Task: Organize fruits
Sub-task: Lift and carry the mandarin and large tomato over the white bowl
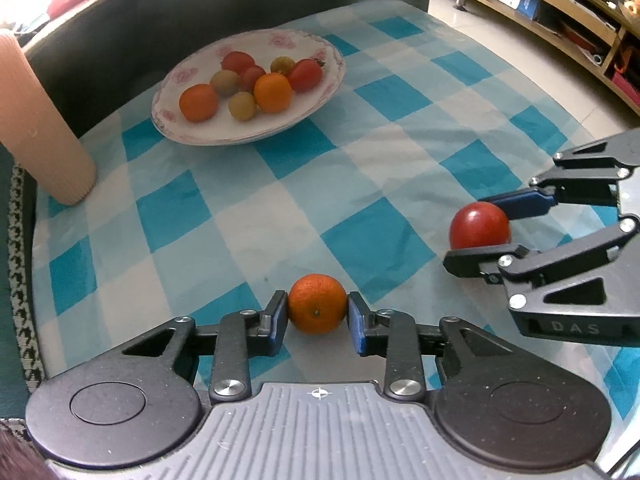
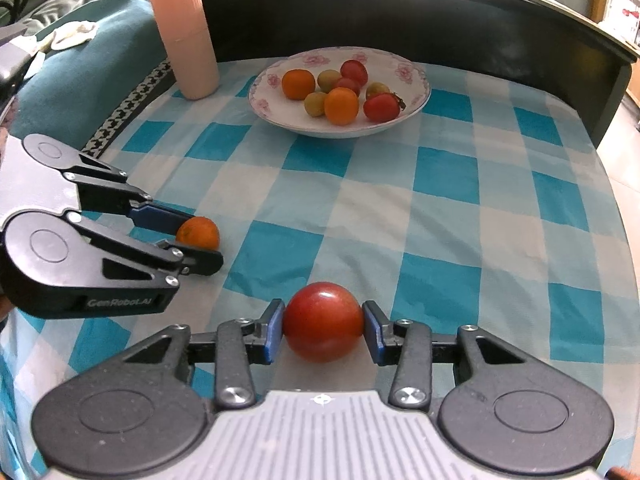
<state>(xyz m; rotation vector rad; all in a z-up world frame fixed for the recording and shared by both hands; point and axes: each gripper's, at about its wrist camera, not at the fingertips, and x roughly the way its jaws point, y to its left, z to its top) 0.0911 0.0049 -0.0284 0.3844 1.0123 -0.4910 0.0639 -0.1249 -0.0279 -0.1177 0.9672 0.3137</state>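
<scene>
Left tool (image 1: 317, 312): I have its blue pads set against both sides of the mandarin (image 1: 317, 309), narrow, apparently gripping it; the fruit sits low on the near part of the surface (image 1: 384, 168), and I cannot tell whether it is lifted.
Right tool (image 2: 323, 326): closed to the width of the tomato (image 2: 323, 322), pads touching its left and right flanks, near edge of the checked cloth.
Mandarin handling: light, I judge; the pebbled peel should give grip, but the flesh yields, so I would squeeze only gently across its widest part, as now.
Tomato handling: smooth, glossy skin, likely slippery and easily bruised or split; hold at the equator, never at the stem end.
Plate (image 2: 416, 98): far side of the surface, already carrying oranges, tomatoes and small greenish fruits; well apart from both tools.
Cup (image 2: 186, 32): tall, pinkish, just left of the plate; I would steer clear of it.
Risk: piled round fruit may roll when another is set down.
</scene>
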